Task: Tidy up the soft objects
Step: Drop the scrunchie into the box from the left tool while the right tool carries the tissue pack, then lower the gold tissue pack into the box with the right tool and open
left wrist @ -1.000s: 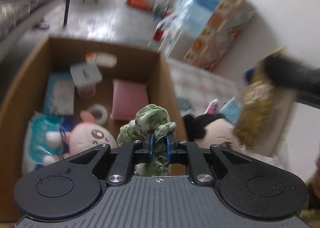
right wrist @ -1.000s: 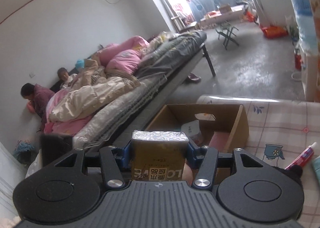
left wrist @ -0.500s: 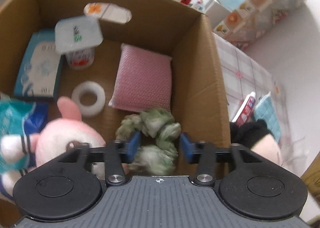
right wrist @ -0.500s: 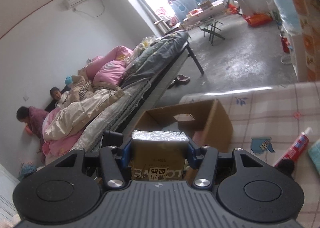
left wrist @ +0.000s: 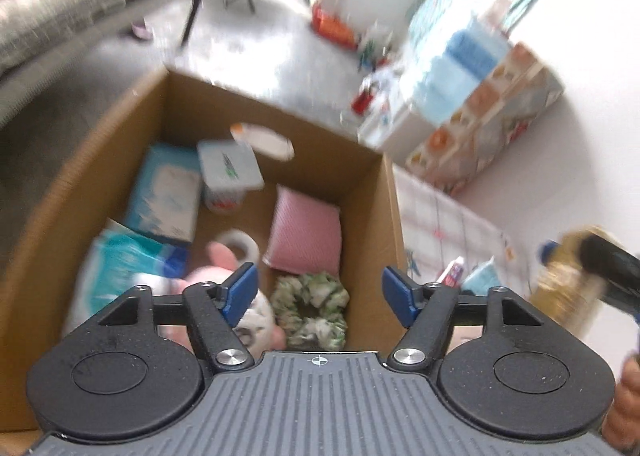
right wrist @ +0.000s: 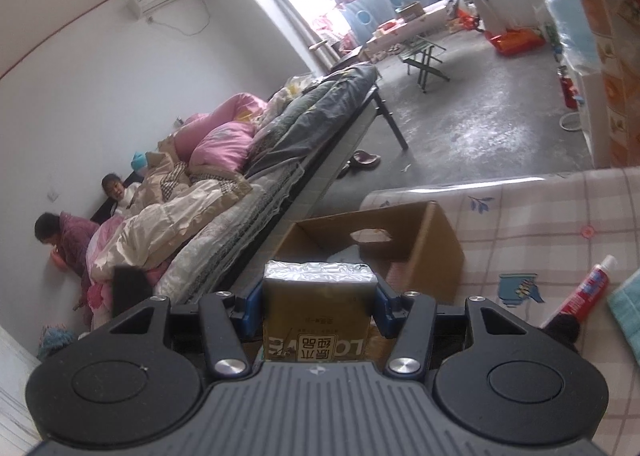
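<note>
Green scrunchie [left wrist: 310, 310] lies loose on the cardboard box [left wrist: 394, 224] floor, beside a pink sponge [left wrist: 306, 234]. Above it the left gripper [left wrist: 320, 290] is empty, jaws opening. Right gripper [right wrist: 318, 306] clamps a golden carton [right wrist: 318, 312].

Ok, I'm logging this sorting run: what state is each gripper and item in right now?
left gripper: jaws opening, nothing between them
green scrunchie: released, lying in the cardboard box
right gripper: shut on the gold carton
pink sponge: flat on the box floor
toothpaste tube: lying on the tablecloth, capped
</note>
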A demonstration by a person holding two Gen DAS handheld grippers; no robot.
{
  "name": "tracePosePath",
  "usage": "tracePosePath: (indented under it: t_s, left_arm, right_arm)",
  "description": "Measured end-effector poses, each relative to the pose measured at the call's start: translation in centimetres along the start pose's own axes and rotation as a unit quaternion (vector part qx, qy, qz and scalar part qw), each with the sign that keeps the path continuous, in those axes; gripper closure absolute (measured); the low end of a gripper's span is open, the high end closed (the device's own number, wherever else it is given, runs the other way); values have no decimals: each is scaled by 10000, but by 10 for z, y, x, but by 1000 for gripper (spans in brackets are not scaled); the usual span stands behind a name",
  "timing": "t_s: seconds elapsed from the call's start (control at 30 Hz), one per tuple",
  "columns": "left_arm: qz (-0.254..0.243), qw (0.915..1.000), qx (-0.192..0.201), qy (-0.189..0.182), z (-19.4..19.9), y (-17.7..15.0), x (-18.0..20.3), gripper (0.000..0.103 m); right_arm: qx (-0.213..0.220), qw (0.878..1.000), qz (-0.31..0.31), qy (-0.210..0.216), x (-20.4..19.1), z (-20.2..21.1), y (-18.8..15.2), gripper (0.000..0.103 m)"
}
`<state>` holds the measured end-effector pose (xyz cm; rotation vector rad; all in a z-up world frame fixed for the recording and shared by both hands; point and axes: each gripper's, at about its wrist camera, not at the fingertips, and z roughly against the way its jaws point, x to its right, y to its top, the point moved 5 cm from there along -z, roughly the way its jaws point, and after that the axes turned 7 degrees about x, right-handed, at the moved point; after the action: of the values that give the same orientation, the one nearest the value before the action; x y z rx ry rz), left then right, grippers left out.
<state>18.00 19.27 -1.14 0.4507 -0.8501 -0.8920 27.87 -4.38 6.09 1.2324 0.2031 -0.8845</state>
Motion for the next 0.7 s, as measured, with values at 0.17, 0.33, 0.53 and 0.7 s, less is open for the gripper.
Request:
tracePosePath:
  t_s: [0.17, 0.33, 0.53, 0.7]
  left_arm:
    - [74, 9979, 639, 0, 53, -6, -20, 19]
    - [100, 9930, 1147, 273, 96, -19, -45, 7]
    - [60, 9865, 1538, 553, 122, -34, -65, 4]
    - [151, 9853, 1624, 501, 130, -37, -78, 4]
  right_arm:
    - [-306, 9994, 82, 98, -23, -37, 1, 47]
    - [-866, 9960, 36, 196, -40, -76, -17, 47]
    - [-1966, 9795, 435, -100, -58, -113, -74, 47]
    - [-2883, 9476, 1120, -796, -62, -146, -122, 47]
